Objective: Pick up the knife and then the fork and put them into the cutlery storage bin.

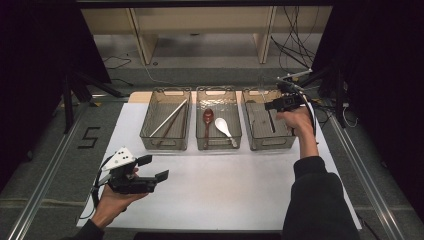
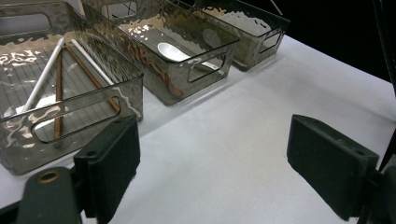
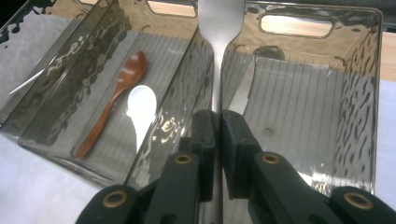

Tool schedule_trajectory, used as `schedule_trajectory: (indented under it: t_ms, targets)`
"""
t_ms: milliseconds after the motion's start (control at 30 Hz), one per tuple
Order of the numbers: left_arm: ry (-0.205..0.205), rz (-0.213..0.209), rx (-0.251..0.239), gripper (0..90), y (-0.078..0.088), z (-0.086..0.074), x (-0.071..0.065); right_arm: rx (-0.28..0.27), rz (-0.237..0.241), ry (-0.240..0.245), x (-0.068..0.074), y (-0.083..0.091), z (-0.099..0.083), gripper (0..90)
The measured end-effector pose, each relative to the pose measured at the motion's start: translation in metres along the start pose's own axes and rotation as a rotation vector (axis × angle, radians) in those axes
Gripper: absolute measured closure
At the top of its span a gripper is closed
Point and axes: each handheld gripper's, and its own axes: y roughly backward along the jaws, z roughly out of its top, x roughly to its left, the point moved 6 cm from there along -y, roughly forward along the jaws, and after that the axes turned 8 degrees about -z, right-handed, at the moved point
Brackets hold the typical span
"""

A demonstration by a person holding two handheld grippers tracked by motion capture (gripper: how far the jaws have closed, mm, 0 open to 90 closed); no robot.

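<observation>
Three smoky plastic bins sit in a row at the far side of the white table (image 1: pixel 220 195), and the action is over the right-hand bin (image 3: pixel 369 93). Right gripper (image 3: pixel 218 122) has its jaws pressed together on the flat handle of a steel utensil (image 3: pixel 219 28), which sticks straight out ahead of the jaws above the wall between this bin and the middle bin (image 3: pixel 60 79); its working end is cut off at the top of the right gripper view, so fork or knife, I can't say. What looks like a table knife (image 3: pixel 243 91) already lies on the ribbed floor of that bin. Middle bin holds a wooden spoon (image 3: pixel 116 100) and a white spoon (image 3: pixel 140 109).

Good technique here, I'd judge: carry the utensil well past the dividing wall, tip it down along the bin's length, lower until it's near the floor beside the knife, then release, so it doesn't bounce or catch the rim.

Left gripper (image 1: pixel 150 169) hangs spread wide and empty over bare table, near the left bin (image 2: pixel 70 112) with its chopsticks (image 2: pixel 58 88) – fine where it is, out of the way
</observation>
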Motion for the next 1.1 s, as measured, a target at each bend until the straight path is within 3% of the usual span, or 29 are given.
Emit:
schedule_trajectory:
  t_ms: [1100]
  targets:
    - [-0.001,-0.003,-0.003,16.7,0.000,0.000,-0.001,0.020,-0.014,-0.060,0.014,-0.033,-0.004,84.6]
